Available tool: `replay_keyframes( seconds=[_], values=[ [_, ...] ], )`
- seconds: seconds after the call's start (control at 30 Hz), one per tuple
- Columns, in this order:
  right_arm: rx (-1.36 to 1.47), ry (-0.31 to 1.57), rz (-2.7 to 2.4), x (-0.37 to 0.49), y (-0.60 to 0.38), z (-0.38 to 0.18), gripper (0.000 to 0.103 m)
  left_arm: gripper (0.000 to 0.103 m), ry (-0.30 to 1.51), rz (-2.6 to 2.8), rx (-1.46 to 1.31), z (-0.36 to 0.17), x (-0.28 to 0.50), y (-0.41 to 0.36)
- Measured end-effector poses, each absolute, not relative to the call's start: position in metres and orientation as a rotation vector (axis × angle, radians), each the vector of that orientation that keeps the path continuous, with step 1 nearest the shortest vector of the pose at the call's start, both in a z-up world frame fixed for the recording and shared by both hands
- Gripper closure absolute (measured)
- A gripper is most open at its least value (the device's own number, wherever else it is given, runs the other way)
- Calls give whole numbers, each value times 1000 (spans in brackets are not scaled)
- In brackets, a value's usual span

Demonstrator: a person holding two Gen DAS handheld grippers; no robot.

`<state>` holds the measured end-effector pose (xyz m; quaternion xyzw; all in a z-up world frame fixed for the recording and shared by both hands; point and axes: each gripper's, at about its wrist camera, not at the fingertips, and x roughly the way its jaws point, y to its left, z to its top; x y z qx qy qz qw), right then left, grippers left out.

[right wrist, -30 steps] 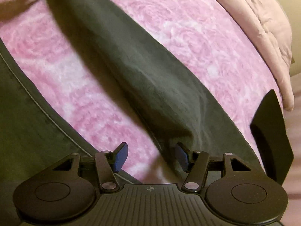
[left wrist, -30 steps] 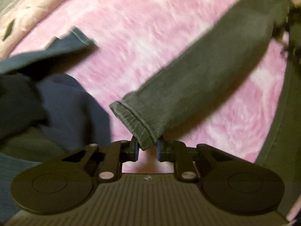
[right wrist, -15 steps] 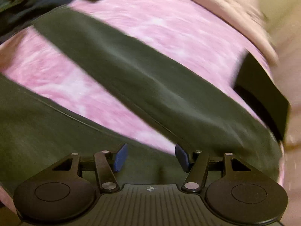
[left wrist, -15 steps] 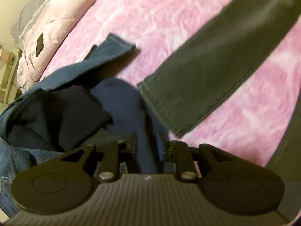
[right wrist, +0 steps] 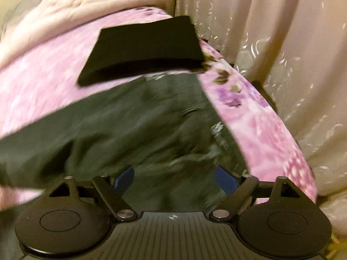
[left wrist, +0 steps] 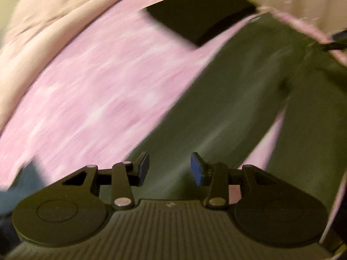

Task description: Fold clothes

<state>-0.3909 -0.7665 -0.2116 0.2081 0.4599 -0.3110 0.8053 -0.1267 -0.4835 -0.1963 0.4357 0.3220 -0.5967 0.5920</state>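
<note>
Dark grey trousers (left wrist: pixel 249 99) lie spread on the pink bedspread (left wrist: pixel 86 91) (both views motion-blurred). Left gripper (left wrist: pixel 169 169) jaws part-open, empty, over a trouser leg. Right gripper (right wrist: pixel 174 178) jaws wide apart, empty, above the waistband. Black folded garment (right wrist: pixel 143 47) at 12 o'clock.

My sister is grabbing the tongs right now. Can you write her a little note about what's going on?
Left tongs: open, holding nothing, over one leg of the dark pants.
Right tongs: open wide, holding nothing, over the waist end of the pants.
The pants lie spread on the pink blanket, legs apart, not folded yet.
A black folded piece sits past the waist, near the blanket's far edge. That one looks done.
Some blue cloth peeks in at the left wrist view's lower left.
Left to do: fold the pants. The pictures are blurry, so check before you grab.
</note>
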Motion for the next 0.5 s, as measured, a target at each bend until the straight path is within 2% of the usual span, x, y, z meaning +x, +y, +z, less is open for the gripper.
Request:
replay_keyframes(
  seconds=[0.07, 0.27, 0.33, 0.37, 0.4, 0.43, 0.5],
  values=[
    [503, 980, -610, -395, -804, -222, 45, 66, 735, -1488, 1029, -204, -176, -518],
    [578, 1026, -320, -384, -863, -270, 45, 64, 648, -1733, 1138, -240, -298, -587],
    [597, 1036, -267, -384, -870, -280, 64, 64, 631, -1777, 1182, -252, -320, -599],
    [609, 1038, -254, -386, -874, -280, 70, 64, 623, -1786, 1203, -256, -327, -603],
    [624, 1045, -238, -388, -876, -276, 84, 64, 616, -1793, 1224, -260, -335, -608],
    [615, 1053, -222, -390, -877, -268, 90, 64, 616, -1795, 1233, -261, -339, -612],
    [574, 1050, -194, -395, -879, -243, 90, 64, 625, -1813, 1204, -258, -345, -620]
  ],
)
